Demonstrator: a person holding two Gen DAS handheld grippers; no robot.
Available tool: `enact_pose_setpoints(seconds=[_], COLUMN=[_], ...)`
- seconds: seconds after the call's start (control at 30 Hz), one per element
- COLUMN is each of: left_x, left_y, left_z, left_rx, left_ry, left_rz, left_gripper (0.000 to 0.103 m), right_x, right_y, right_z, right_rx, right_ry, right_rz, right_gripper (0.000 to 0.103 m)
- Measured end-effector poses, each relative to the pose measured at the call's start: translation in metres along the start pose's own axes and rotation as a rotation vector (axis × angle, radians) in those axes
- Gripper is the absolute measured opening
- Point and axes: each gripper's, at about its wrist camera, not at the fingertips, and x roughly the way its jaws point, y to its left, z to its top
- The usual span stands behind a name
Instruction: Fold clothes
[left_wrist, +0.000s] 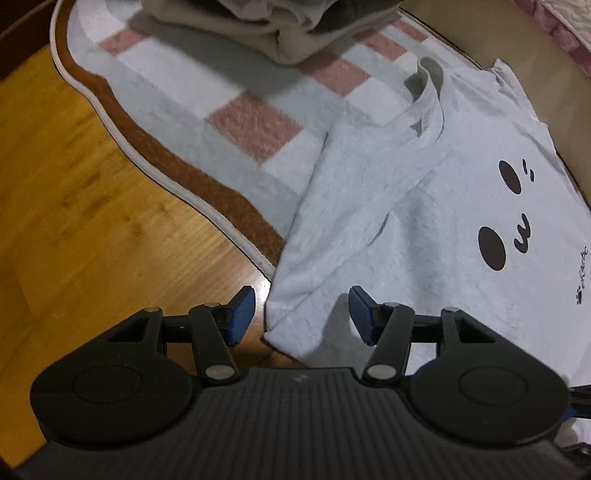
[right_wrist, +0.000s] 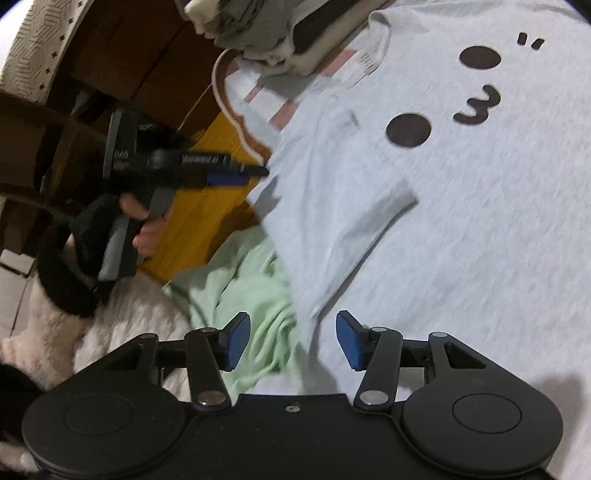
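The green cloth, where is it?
In the right wrist view, the green cloth lies crumpled at lower left, beside the white T-shirt, ahead of the right gripper.

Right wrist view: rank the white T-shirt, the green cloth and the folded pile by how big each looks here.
1. White T-shirt, by far the largest, filling the right side.
2. Green cloth.
3. Folded pile, cut off by the top edge and farther from the camera, so its ranking below the green cloth is unsure.
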Motion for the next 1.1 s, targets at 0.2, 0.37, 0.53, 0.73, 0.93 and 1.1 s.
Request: enact_pose_setpoints(seconds=[0.2,0.37,0.53,0.73,0.93,1.1], left_x=[0.009,-0.012,-0.022,-0.002,-0.029,-0.029], left_y=[-0.012,-0.023,-0.024,-0.023,-0.043,-0.092], left_z=[-0.001,-0.009,-0.017,-0.009,0.004,0.034], left_rx=[0.073,0.184,0.208,0.171,0.146,0.254], left_ry=[-0.04,-0.155,-0.158,-0.099,-0.243,-0.284], left_rz=[0.025,0.084,0.136,0.252,-0.023,-0.184], left_gripper=[0.028,0.0,0.0,0.008,0.046,0.051], right_x=[0.01,0.016,0.002,-0.014,-0.057,-0.112], right_y=[-0.005,-0.005,-0.005,-0.006,-0.035,-0.079], right_z=[-0.002,0.007,0.016,0.028,0.067,0.12], right_rx=[-0.014,-0.01,-0.013,-0.017,0.059,0.181], right_ry=[-0.067,-0.103,-0.117,-0.132,-0.198,-0.288], right_rz=[-0.086,-0.138,-0.194,-0.261,-0.29,-0.286], right_gripper=[0.057,0.057,0.057,0.057,0.057,0.059])
